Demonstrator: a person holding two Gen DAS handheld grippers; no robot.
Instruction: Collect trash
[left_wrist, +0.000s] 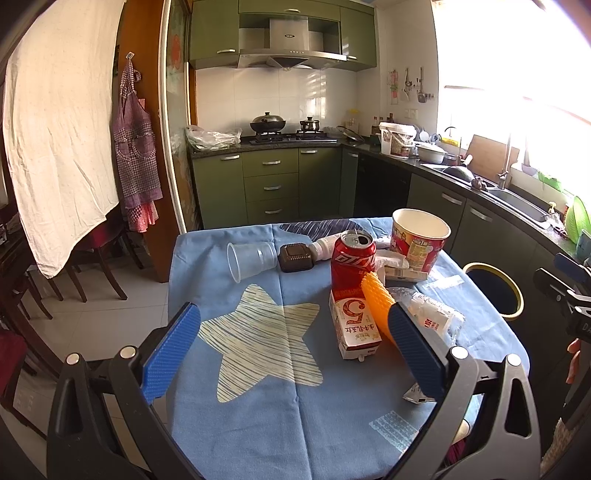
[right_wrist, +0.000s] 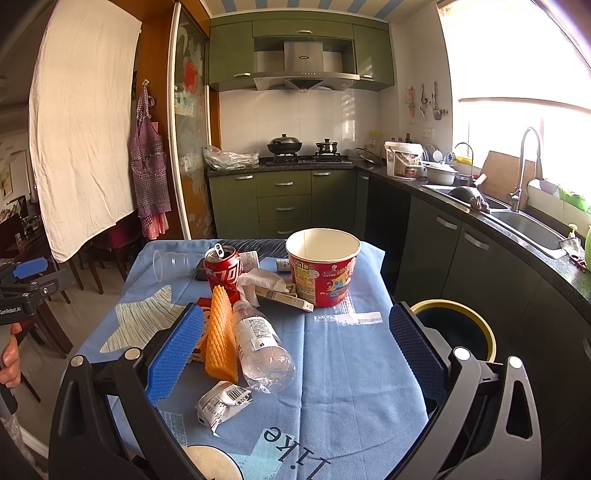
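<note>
Partly, the orange foam net (right_wrist: 221, 334) hides the milk carton (right_wrist: 202, 334).

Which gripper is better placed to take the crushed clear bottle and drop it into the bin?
Right. The right gripper is open with the crushed clear bottle lying between its fingers, and the bin is just beside its right finger. The left gripper is open over bare tablecloth, farther from both.

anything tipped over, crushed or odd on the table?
Yes. The clear plastic cup lies on its side at the far left. The water bottle is flat and dented, beside the orange foam net. A crumpled wrapper sits near the front edge. The red can and noodle bowl stand upright.
</note>
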